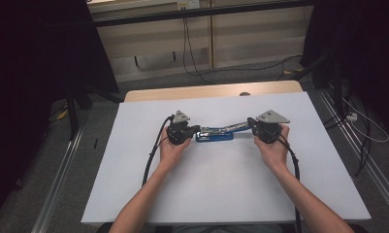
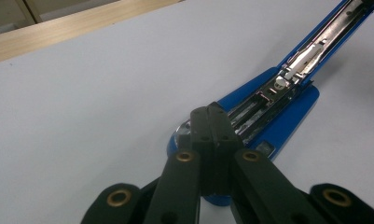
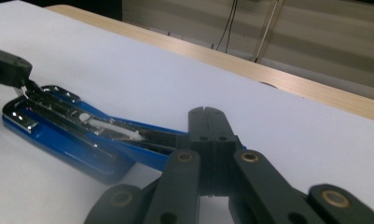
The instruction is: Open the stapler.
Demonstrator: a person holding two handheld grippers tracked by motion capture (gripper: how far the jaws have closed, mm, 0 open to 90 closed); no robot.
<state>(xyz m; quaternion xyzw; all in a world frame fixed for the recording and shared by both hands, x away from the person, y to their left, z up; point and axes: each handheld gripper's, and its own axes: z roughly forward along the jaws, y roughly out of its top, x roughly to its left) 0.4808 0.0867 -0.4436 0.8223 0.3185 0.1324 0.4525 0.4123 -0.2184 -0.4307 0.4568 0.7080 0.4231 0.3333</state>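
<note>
A blue stapler (image 1: pixel 215 135) lies near the middle of the white table (image 1: pixel 221 194), a little toward the far side. It is swung open: the blue base rests flat on the table, and the metal magazine arm (image 1: pixel 233 127) rises from it at a slant toward the right. The long axis runs across the table, from left to right, nearly parallel to the far wooden edge (image 1: pixel 206 91).

The left gripper (image 1: pixel 194 130) has its jaws closed together, and their tips are at the left end of the stapler, on the metal channel; I cannot tell if something is pinched between them. The right gripper (image 1: pixel 252 127) has also its jaws closed, at the raised right end of the arm; whether it holds this end I cannot tell.

On all sides of the stapler the table is bare. The near half is wide open, and the far edge is closer.
</note>
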